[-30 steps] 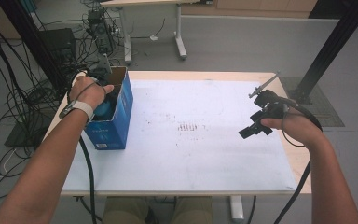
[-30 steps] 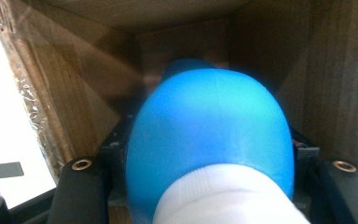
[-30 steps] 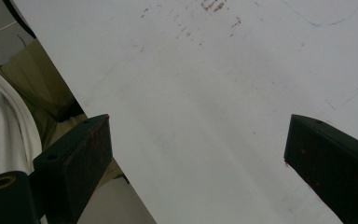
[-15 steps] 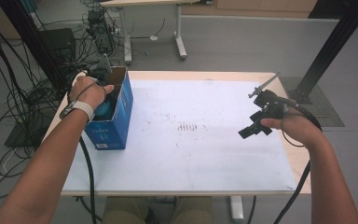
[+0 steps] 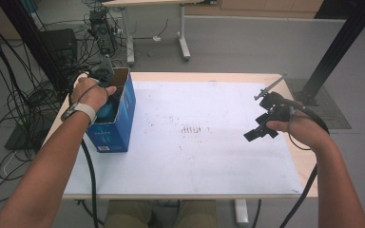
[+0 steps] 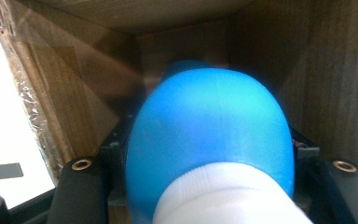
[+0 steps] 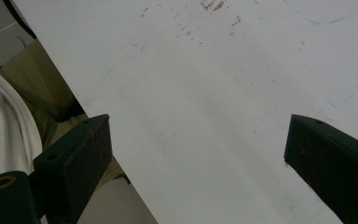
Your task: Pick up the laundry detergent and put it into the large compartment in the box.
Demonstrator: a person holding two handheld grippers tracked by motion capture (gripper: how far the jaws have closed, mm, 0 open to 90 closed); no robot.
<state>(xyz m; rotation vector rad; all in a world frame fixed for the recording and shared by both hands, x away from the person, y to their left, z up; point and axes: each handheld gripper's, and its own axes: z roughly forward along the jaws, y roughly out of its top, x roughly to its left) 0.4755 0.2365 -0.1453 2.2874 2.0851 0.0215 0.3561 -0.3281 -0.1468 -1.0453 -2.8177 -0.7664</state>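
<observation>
At the far left corner of the white table (image 5: 209,161) stands a blue cardboard box (image 5: 116,126), open at the top. The person's left hand (image 5: 91,92) reaches down into it from above, holding the left gripper (image 6: 205,186) inside the box. In the left gripper view, a blue rounded bottle with a white cap (image 6: 209,140) sits between the two black jaws, which press against its sides; the brown inner walls of the box surround it closely. The bottle shows as a patch of blue under the hand in the high view (image 5: 105,111). On the right side of the table, the right hand (image 5: 304,130) holds the right gripper (image 5: 261,130) above the bare surface, well apart from the box. In the right gripper view its jaws stand spread wide with nothing between them, over the white tabletop marked with small dark specks (image 7: 214,7).
</observation>
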